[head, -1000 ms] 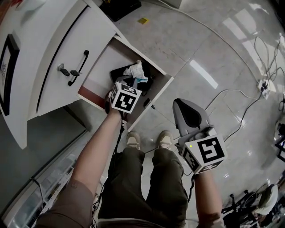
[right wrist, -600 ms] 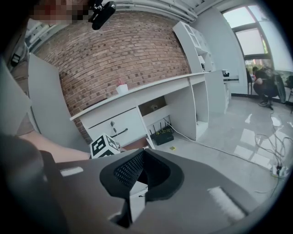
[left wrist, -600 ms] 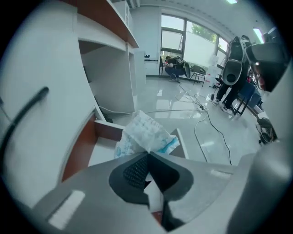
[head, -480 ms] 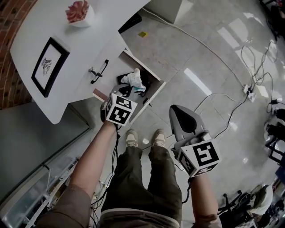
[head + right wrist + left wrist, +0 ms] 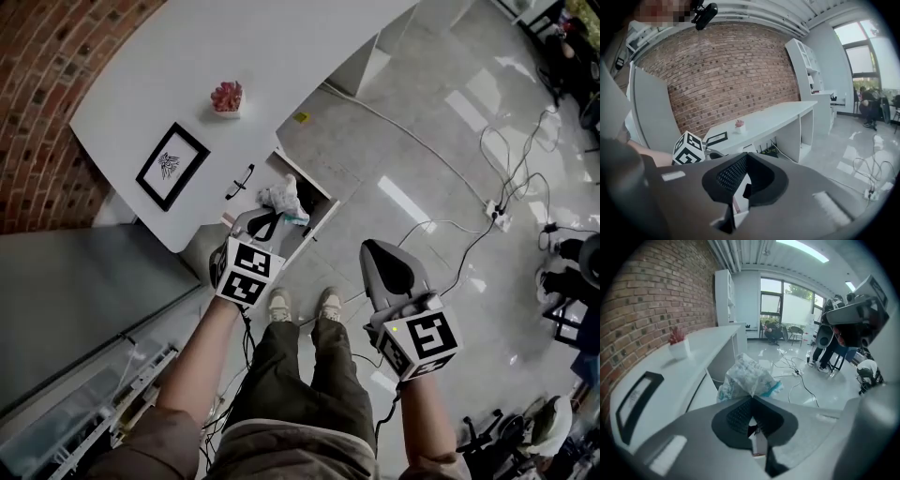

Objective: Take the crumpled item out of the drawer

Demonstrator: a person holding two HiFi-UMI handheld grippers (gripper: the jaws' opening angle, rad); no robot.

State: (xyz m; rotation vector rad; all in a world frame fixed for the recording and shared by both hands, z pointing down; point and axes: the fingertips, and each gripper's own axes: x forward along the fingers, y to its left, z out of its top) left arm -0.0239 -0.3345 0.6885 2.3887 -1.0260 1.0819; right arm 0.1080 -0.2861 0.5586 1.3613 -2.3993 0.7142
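Note:
The crumpled white and teal wrapper (image 5: 282, 198) (image 5: 748, 379) hangs pinched at the tips of my left gripper (image 5: 266, 217) (image 5: 751, 397), which is shut on it. In the head view the wrapper shows over the open white drawer (image 5: 320, 200) of the desk; in the left gripper view it hangs higher than the desk top. My right gripper (image 5: 379, 251) (image 5: 747, 155) hangs over the floor to the right of the drawer, its jaws shut with nothing between them.
The white desk (image 5: 281, 56) carries a black picture frame (image 5: 172, 166) and a small pink plant pot (image 5: 226, 97). A brick wall (image 5: 56, 66) runs behind it. Cables and a power strip (image 5: 497, 217) lie on the glossy floor at right. The person's shoes (image 5: 278, 302) stand before the drawer.
The head view has pulled up and back, so the desk looks smaller. My left gripper has risen from the drawer with the wrapper still in it. The right gripper has barely shifted.

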